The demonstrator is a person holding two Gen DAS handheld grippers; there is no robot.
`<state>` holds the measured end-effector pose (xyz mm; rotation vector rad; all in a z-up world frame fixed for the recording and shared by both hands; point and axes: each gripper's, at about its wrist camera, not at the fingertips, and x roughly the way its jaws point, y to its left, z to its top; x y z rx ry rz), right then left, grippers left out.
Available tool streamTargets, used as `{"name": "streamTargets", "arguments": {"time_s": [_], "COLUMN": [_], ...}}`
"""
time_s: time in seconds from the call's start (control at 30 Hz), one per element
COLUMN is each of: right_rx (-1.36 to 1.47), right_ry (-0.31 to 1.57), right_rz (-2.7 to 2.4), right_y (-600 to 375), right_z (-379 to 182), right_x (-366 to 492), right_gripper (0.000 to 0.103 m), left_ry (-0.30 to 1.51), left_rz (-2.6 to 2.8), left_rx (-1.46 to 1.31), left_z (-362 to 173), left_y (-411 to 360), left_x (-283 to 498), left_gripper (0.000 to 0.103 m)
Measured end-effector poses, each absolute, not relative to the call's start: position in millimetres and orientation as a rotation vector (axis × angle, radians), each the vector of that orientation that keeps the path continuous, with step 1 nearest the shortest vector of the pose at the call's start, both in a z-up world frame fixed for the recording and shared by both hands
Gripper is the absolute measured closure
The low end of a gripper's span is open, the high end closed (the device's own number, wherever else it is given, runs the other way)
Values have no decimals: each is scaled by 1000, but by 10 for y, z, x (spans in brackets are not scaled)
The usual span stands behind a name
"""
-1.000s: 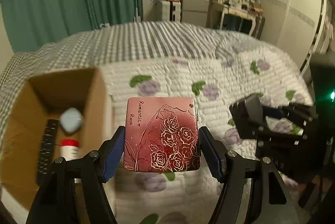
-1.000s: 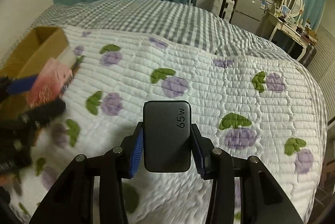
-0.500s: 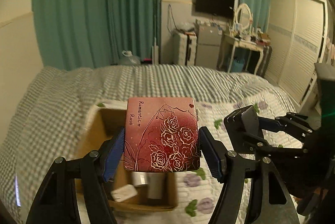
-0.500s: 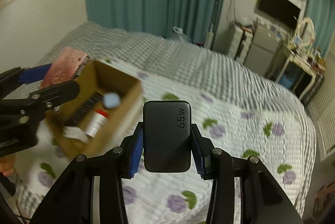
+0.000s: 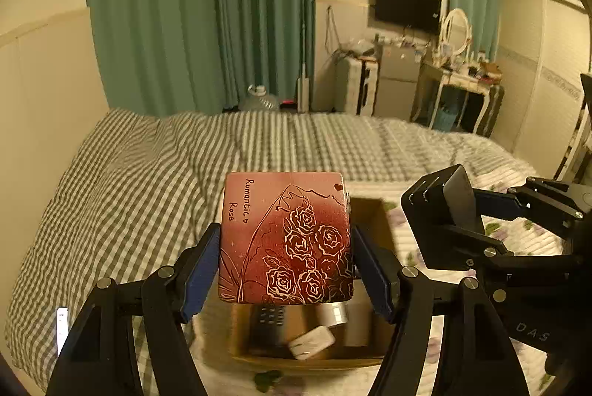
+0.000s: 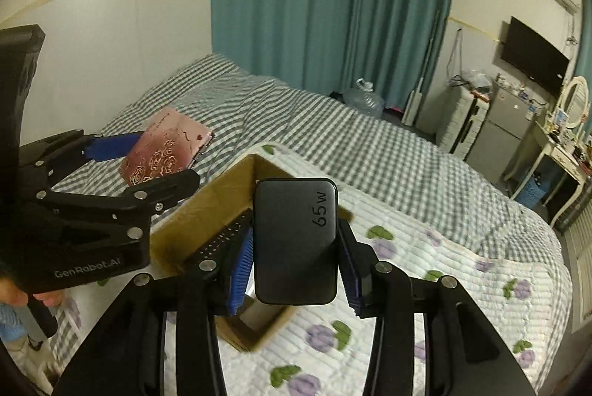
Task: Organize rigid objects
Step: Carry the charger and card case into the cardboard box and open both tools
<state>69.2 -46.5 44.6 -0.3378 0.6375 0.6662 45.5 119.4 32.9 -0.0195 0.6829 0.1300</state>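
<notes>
My left gripper (image 5: 285, 255) is shut on a pink tin (image 5: 285, 237) with gold roses and "Romantic Rose" lettering, held above the open cardboard box (image 5: 373, 222). The tin and left gripper also show in the right wrist view (image 6: 166, 146). My right gripper (image 6: 296, 262) is shut on a black 65W charger (image 6: 296, 240), held above the box (image 6: 207, 214). It also shows at the right of the left wrist view, where the charger (image 5: 462, 196) is seen edge-on. Inside the box lie a remote (image 5: 270, 316), a white adapter (image 5: 312, 342) and a bottle (image 5: 333, 312).
The box stands on a white quilt with purple flowers (image 6: 425, 248) over a grey checked bedspread (image 5: 148, 174). A wall runs along the bed's left side. Teal curtains, a water jug (image 6: 364, 98), a fridge and a dressing table stand beyond the bed.
Both grippers have risen and tilted up while keeping hold of their objects. The box now lies below and behind both held objects.
</notes>
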Motion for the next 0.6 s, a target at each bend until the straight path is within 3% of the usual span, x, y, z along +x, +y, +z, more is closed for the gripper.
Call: {"name": "streamTargets", "arguments": {"time_s": [0.33,0.6], "right_rx": [-384,-430], "right_ry": [792,853], "right_rz": [663,631], "right_y": [10,170], "right_z": [-413,-879], "right_x": [1270,1738], "right_gripper": [62,61], "left_ry": [809,849], "left_rz": [109,89], "left_rx": [-23,14], "left_z": [-372,-629], "left_y": [1400,1355], "left_x": [815,1014], "left_gripper": [32,32]}}
